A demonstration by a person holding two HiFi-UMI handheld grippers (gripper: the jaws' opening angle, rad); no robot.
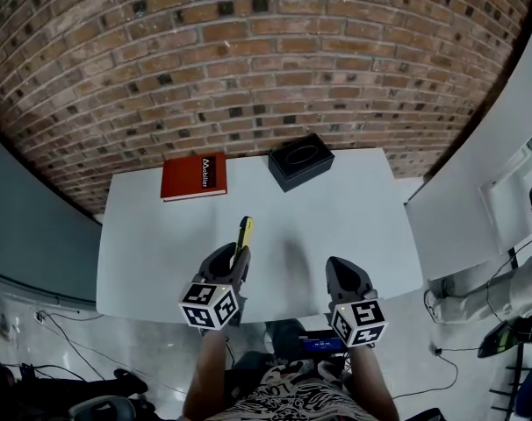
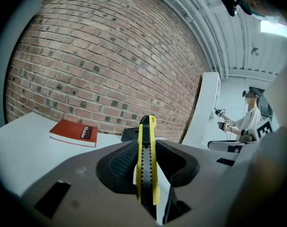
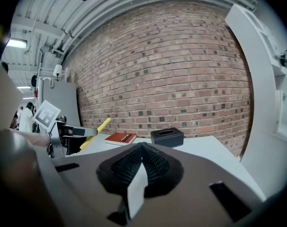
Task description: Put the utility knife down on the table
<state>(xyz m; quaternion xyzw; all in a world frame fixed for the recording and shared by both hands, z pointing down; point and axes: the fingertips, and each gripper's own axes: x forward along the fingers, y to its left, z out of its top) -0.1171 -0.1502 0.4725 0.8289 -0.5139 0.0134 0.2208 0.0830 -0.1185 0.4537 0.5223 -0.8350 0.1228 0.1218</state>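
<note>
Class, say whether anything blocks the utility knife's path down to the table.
Nothing visible. The left gripper holds the utility knife over bare table; the red book and black box lie at the far edge.

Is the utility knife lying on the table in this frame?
No: the utility knife is clamped in the jaws of the left gripper, raised off the table.

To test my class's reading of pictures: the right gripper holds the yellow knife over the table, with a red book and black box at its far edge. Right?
No: the left gripper holds the knife, as the left gripper view shows; the right gripper is shut on nothing. The rest stands.
</note>
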